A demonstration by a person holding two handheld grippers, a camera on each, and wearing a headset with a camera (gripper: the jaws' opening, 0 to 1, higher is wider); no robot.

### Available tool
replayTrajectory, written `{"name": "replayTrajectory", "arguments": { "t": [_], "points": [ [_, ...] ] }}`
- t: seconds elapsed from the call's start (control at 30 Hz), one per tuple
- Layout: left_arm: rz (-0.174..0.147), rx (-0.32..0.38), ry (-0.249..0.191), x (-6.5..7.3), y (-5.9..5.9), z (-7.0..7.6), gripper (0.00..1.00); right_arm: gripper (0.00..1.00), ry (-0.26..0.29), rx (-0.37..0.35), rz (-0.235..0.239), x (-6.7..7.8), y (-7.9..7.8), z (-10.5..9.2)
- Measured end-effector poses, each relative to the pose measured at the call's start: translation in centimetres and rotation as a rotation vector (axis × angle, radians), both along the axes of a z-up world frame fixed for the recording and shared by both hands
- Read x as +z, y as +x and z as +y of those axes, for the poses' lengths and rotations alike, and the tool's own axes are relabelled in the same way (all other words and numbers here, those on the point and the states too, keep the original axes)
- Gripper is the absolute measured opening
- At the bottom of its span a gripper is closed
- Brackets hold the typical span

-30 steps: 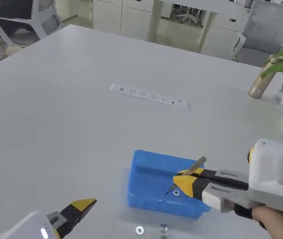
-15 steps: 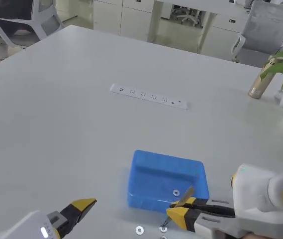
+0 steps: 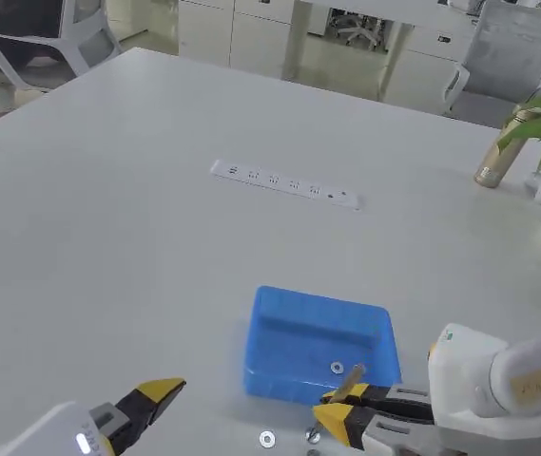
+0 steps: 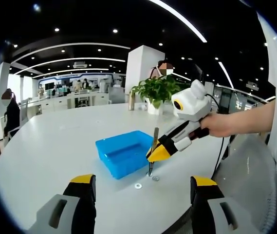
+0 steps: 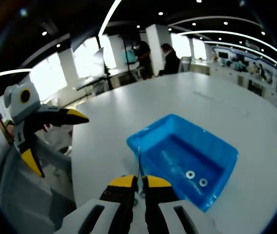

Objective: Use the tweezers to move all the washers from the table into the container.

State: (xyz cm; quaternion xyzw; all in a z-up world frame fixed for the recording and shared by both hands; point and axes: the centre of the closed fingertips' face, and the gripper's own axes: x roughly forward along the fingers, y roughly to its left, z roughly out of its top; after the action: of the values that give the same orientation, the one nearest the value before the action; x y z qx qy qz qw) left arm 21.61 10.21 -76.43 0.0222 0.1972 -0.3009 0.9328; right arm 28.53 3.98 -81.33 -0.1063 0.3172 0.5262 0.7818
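Right hand-held gripper moved off container to tabletop before it, clamped on tweezers, tips near two loose washers, two washers in container, left hand-held gripper jaws apart.

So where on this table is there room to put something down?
Bare table between the power strip and the blue container, and left of both. Crowded at the container's near side: two washers, tweezers, right gripper.

The white table is carrying a blue container near its front edge, with two washers lying just in front of it. A white power strip is lying farther back, and a gold bottle is standing far right.
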Motion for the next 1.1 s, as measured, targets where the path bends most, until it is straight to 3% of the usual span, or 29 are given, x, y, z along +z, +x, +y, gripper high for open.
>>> {"name": "replayTrajectory", "arguments": {
  "t": [0.6, 0.93, 1.1],
  "points": [
    [0.003, 0.000, 0.005, -0.12, -0.03, 0.04, 0.80, 0.04, 0.007, 0.017, -0.002, -0.49, -0.01, -0.03],
    [0.006, -0.007, 0.006, -0.14, -0.11, -0.07, 0.80, 0.03, -0.061, 0.091, -0.092, -0.71, -0.66, 0.06],
    [0.007, -0.010, 0.007, -0.17, -0.13, -0.09, 0.80, 0.03, -0.058, 0.067, -0.077, -0.68, -0.44, 0.03]
  ]
}}
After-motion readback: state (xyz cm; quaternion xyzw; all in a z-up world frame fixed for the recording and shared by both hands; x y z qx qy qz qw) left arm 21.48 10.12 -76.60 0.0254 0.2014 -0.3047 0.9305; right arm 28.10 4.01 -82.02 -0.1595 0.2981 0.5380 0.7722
